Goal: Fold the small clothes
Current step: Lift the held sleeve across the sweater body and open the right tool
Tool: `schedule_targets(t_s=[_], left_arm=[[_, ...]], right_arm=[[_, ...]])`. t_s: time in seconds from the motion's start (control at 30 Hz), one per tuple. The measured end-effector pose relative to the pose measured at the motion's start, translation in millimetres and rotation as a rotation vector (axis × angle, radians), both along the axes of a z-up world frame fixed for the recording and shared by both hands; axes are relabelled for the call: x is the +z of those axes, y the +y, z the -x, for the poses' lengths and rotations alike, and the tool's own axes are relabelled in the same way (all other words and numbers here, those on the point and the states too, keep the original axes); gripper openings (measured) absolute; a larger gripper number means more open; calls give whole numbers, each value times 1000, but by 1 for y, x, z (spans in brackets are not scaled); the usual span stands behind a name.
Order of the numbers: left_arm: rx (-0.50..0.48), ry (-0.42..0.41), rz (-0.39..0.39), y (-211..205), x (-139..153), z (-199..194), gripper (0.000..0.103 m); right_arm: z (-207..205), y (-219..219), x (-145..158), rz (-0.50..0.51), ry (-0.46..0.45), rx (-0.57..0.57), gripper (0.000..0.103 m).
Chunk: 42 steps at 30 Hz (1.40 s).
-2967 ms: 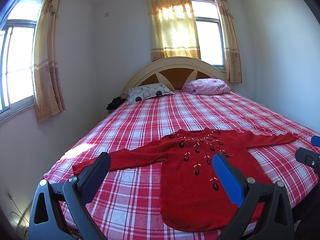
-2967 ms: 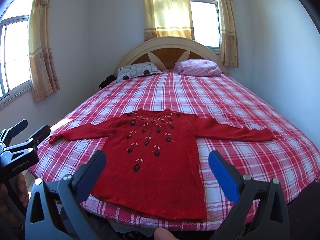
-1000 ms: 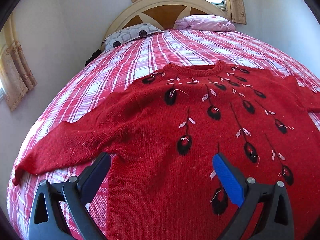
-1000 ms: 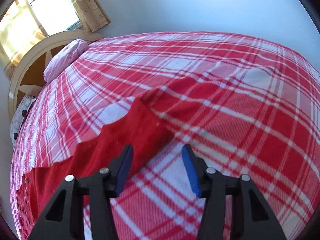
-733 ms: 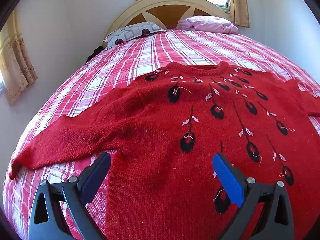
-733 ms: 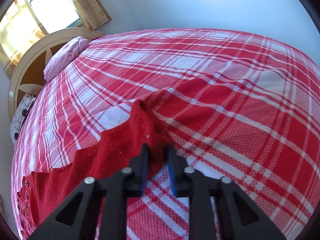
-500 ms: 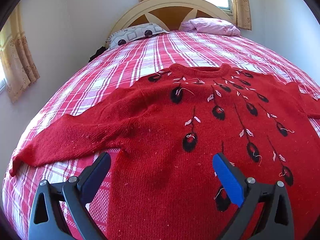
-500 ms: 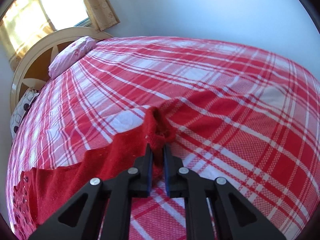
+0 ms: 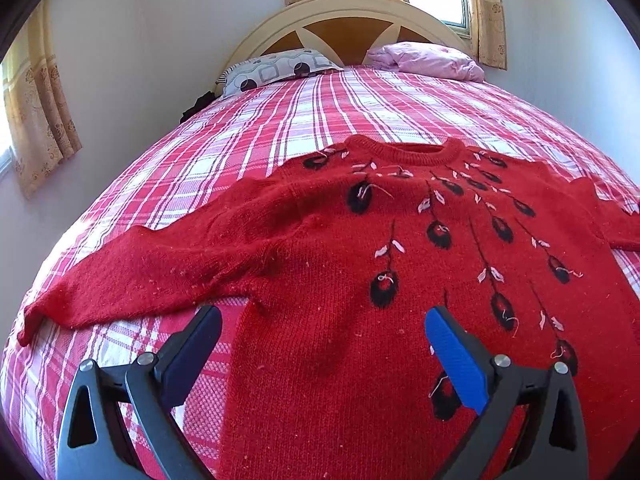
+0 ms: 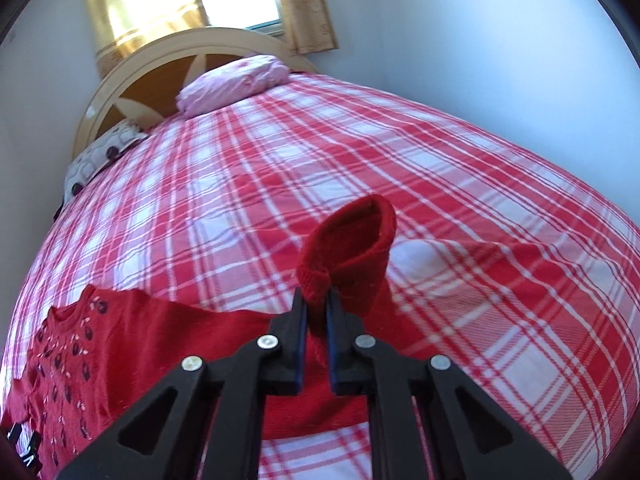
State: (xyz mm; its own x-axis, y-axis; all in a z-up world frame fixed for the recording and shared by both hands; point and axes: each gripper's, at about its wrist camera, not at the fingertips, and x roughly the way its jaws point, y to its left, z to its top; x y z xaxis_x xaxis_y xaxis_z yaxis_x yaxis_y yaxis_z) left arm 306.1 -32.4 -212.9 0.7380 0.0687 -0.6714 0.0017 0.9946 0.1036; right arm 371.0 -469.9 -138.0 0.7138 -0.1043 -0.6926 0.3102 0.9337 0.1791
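A red knit sweater (image 9: 352,264) with dark embroidered flowers lies flat, front up, on the bed; its body also shows low left in the right wrist view (image 10: 92,352). My left gripper (image 9: 322,336) is open and empty, hovering over the sweater's left side, its left finger near the armpit. The left sleeve (image 9: 132,272) stretches out towards the bed's left edge. My right gripper (image 10: 315,308) is shut on the cuff of the right sleeve (image 10: 352,248) and holds it lifted off the bed, the cuff standing open above the fingertips.
The bed has a red and white plaid sheet (image 10: 360,140). A patterned pillow (image 9: 276,70) and a pink bundle (image 9: 424,60) lie by the arched headboard (image 9: 344,20). Walls are close on both sides, with curtained windows (image 10: 192,0).
My right gripper closed on the sleeve cuff and lifted it off the bed. My left gripper stayed open and drew back slightly over the sweater.
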Motion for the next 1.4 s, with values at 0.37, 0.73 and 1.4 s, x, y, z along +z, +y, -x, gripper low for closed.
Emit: schedule_targets(t_s=[0.37, 0.73, 1.4], left_arm=[[17, -5, 69, 22, 7, -5, 102], [18, -9, 117, 32, 8, 4, 102], [66, -18, 186, 61, 16, 15, 102]], right_arm=[[-26, 98, 20, 20, -24, 202, 11], [-37, 212, 20, 30, -36, 420, 11], [-23, 385, -53, 36, 82, 780, 11]])
